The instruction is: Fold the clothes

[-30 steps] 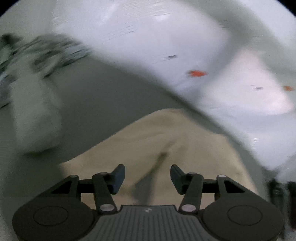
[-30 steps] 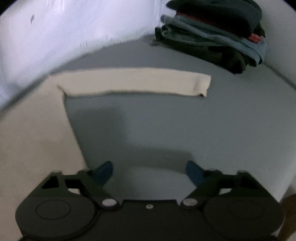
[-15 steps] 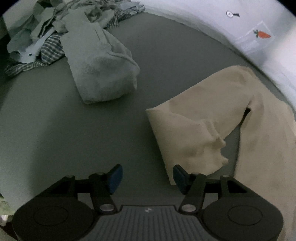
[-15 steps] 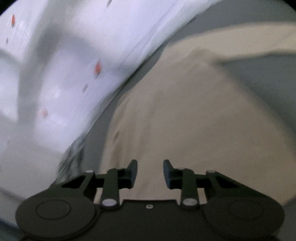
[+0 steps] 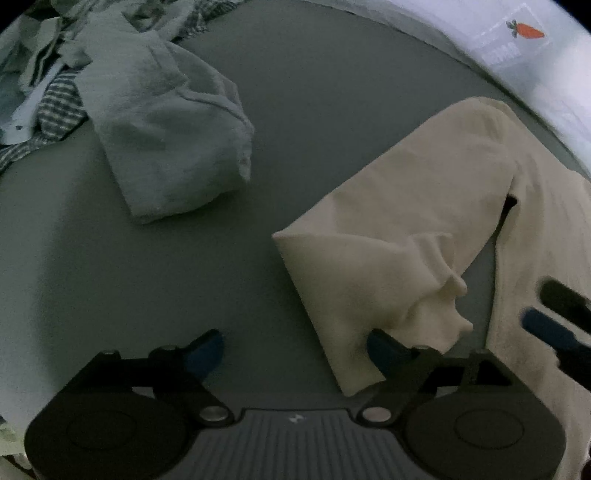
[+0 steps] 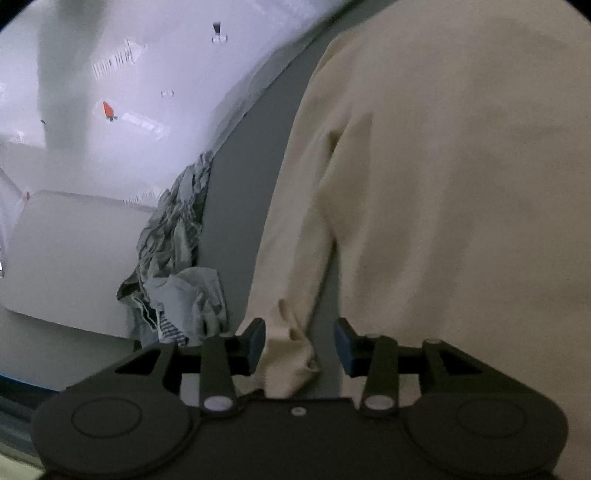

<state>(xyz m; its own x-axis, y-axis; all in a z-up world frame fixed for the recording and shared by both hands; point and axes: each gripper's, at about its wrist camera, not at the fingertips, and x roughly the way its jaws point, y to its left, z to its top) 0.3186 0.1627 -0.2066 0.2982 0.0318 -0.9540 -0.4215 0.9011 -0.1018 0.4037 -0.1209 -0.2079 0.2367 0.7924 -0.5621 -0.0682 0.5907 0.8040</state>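
A cream long-sleeved garment (image 5: 388, 229) lies on the grey surface (image 5: 110, 288), one sleeve bent back toward me. My left gripper (image 5: 295, 349) hangs low over the sleeve's cuff end. Its jaws are opening wide, and the right fingertip rests against the cloth's edge without gripping it. In the right wrist view the garment's body (image 6: 461, 184) fills the right side. My right gripper (image 6: 301, 343) straddles the crumpled cuff (image 6: 291, 343). Its jaws are opening, with a gap showing beside the right pad. One of its fingers (image 5: 550, 330) shows at the right edge of the left wrist view.
A crumpled grey garment (image 5: 166, 122) lies far left of the sleeve, with a heap of checked and pale clothes (image 5: 37, 74) behind it. That heap (image 6: 177, 266) sits left of the right gripper. A white sheet with a carrot print (image 5: 528, 29) borders the surface.
The left gripper's jaws have widened and it has sunk closer to the sleeve end. The right gripper swung from the bare grey surface across the garment to the cuff.
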